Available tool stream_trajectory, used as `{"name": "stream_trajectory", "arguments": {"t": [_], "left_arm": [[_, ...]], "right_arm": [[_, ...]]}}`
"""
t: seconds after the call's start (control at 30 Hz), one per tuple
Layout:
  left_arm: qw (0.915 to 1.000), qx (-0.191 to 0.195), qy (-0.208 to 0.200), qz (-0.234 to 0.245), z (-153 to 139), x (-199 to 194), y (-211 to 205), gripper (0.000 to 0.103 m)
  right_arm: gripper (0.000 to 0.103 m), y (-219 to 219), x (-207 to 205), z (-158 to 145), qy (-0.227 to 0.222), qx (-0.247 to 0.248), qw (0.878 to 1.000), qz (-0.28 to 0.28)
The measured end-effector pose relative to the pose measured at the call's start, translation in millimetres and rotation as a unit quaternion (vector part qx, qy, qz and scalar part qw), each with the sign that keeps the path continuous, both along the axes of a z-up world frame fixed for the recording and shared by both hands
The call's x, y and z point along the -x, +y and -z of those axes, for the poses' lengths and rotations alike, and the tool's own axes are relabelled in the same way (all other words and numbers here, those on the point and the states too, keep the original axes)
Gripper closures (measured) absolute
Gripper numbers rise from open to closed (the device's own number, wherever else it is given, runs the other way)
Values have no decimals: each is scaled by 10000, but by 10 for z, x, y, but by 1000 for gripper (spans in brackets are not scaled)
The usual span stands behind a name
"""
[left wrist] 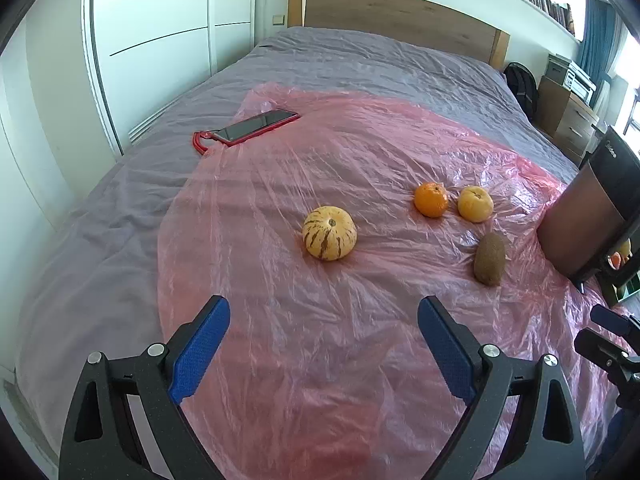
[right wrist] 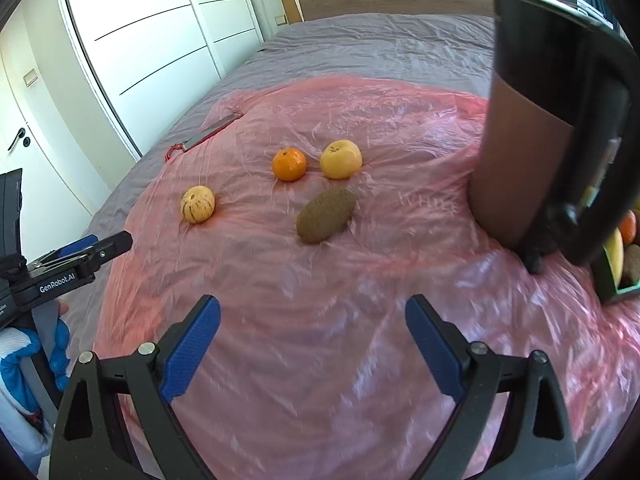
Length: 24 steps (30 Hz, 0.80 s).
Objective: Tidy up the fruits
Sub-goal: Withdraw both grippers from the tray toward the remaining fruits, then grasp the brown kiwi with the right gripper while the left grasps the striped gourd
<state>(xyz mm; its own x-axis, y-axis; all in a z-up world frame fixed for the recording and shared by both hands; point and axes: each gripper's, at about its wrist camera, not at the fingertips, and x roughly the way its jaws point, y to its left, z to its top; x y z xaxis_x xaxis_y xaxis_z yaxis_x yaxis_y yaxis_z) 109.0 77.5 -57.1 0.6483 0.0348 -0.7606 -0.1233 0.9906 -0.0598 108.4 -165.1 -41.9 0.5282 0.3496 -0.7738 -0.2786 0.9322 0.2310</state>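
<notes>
Four fruits lie loose on the pink sheet [left wrist: 280,320] ahead of you — striped melon [left wrist: 329,233] left, orange [left wrist: 431,199], yellow citrus [left wrist: 475,203], kiwi [left wrist: 489,258] right — so with your left gripper [left wrist: 324,340] and right gripper [right wrist: 312,336] wide open and empty, most sorting remains, though some fruit sits in the tray [right wrist: 616,280] at far right.

The left gripper [left wrist: 324,344] is made of matte black plastic arms, and its two fingers carry textured blue pads [left wrist: 202,350]. Round silver screws [left wrist: 95,357] sit at the joints. The right gripper [right wrist: 313,342] looks the same. White "GenRobot.AI" lettering [right wrist: 57,283] marks the left gripper's black side.
</notes>
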Motion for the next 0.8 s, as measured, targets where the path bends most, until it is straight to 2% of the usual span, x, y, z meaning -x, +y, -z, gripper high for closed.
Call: {"name": "stream_trajectory", "arguments": {"t": [0.33,0.63,0.8], "left_arm": [[9999,-124,113,19,278,-672,38,11],[9996,-162,213,72,485,-915,123,12],[9995,-151,239,164,533,-986,137,16]], "right_arm": [[0,269,-596,272,145,-45,9999,74],[0,314,-983,488,411,-368,9981,283],[0,356,-1063,633,638,-414,9965,354]]}}
